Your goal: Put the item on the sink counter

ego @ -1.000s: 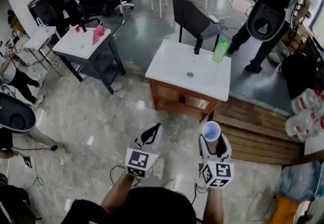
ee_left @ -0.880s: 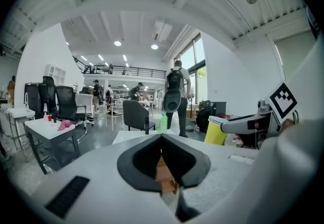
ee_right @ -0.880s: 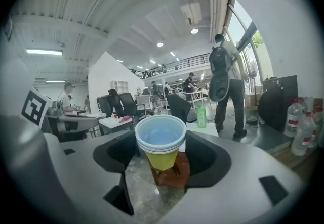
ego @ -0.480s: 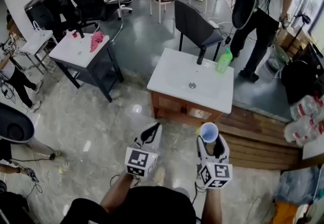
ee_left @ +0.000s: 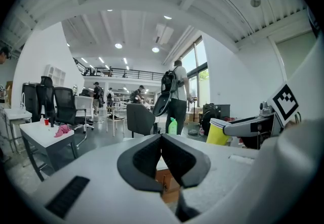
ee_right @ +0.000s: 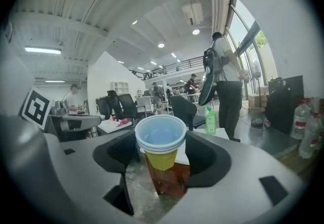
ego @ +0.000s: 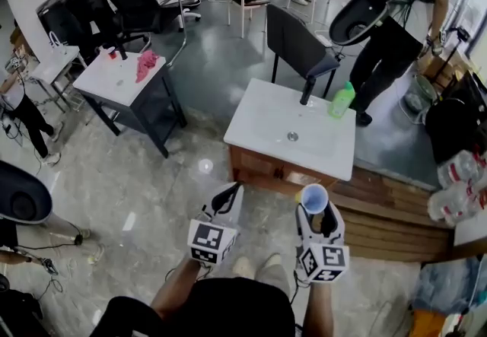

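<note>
A stacked paper cup (ego: 315,197), blue inside and yellow outside, stands upright between the jaws of my right gripper (ego: 316,211), which is shut on it. The right gripper view shows the cup (ee_right: 161,143) close up with the pads against its sides. My left gripper (ego: 227,196) hovers beside it at the same height, shut and holding nothing; its pads meet in the left gripper view (ee_left: 162,141). The sink counter (ego: 266,119), a white top on a wooden base, stands ahead on the floor, with a black faucet (ego: 308,90) and a green bottle (ego: 342,100) on it.
A black chair (ego: 298,40) stands behind the counter. To the left is a white table (ego: 114,78) with a pink cloth (ego: 146,61). A person (ego: 392,23) stands at the back right. Wooden planks (ego: 388,210) and water bottles (ego: 456,187) lie at right.
The sink counter has slid slightly lower and rightward in the head view. The person at the back right has shifted. Both grippers keep their places, the cup still held.
</note>
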`<state>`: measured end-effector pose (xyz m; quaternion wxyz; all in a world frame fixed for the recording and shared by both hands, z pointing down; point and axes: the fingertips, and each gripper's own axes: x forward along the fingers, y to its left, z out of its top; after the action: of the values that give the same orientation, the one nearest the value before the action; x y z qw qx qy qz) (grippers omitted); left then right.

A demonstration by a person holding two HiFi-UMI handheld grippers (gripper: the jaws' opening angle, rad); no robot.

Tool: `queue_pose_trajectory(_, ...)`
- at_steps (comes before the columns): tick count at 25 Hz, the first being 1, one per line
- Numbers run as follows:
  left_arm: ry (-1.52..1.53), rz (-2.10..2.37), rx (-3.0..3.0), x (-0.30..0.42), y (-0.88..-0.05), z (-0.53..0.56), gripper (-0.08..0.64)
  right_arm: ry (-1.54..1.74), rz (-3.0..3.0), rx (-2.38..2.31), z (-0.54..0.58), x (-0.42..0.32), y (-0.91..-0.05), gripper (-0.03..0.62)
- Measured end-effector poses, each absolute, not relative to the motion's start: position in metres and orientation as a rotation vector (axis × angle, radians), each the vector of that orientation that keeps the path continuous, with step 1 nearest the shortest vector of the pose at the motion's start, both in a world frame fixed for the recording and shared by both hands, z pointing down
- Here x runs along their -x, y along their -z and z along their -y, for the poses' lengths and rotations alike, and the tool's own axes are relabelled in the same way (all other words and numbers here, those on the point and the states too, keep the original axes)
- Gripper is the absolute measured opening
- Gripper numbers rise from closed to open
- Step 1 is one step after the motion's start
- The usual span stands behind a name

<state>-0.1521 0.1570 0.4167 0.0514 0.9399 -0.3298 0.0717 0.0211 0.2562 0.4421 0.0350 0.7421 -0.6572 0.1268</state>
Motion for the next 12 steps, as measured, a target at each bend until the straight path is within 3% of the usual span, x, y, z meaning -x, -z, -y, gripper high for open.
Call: queue_pose_trajectory(12,-0.24,1.106,-2.82,0.111,-0.424,-0.085,0.002,-0.392,2.12,-2.205,-0.169,-0.067,-0.452,0.308)
